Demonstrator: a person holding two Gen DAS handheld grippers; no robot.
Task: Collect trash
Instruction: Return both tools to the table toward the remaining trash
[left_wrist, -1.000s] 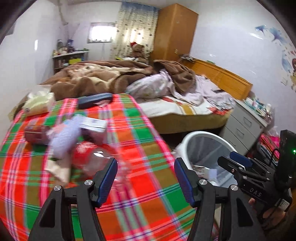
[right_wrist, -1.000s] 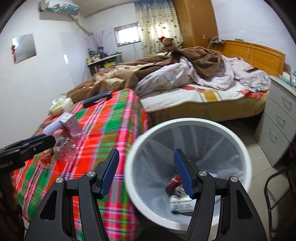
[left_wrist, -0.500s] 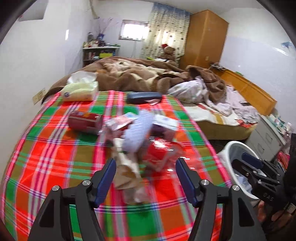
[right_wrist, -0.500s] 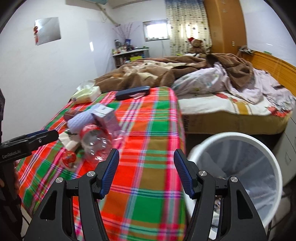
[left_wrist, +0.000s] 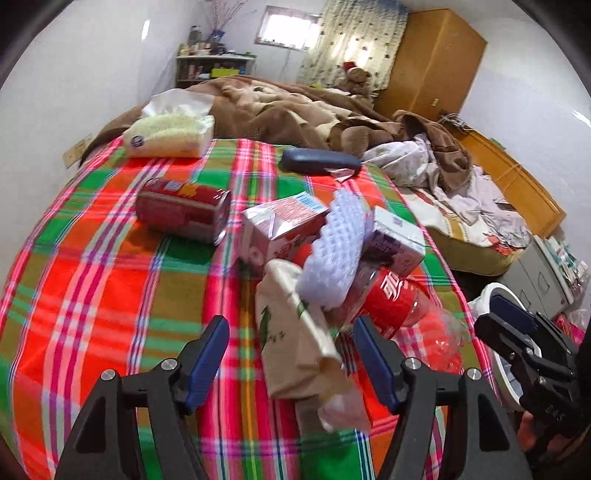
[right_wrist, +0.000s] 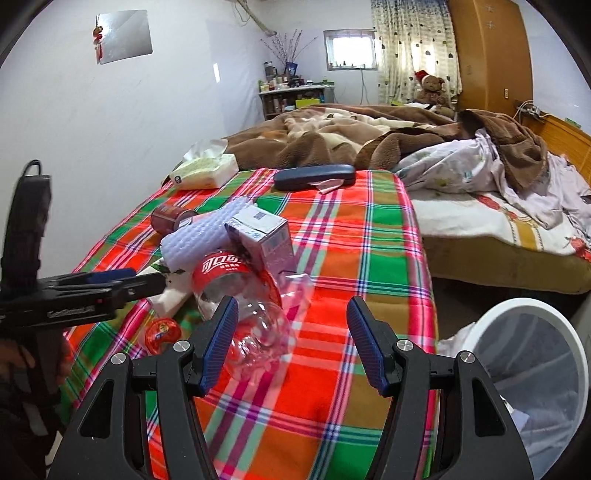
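White walls are enclosing a bedroom. Daylight is coming through a small window beside a patterned curtain. A tall wooden wardrobe is standing in the corner. A bed with a wooden headboard is lying under rumpled brown blankets. A cluttered shelf is sitting below the window, and a grey drawer unit is standing beside the bed.
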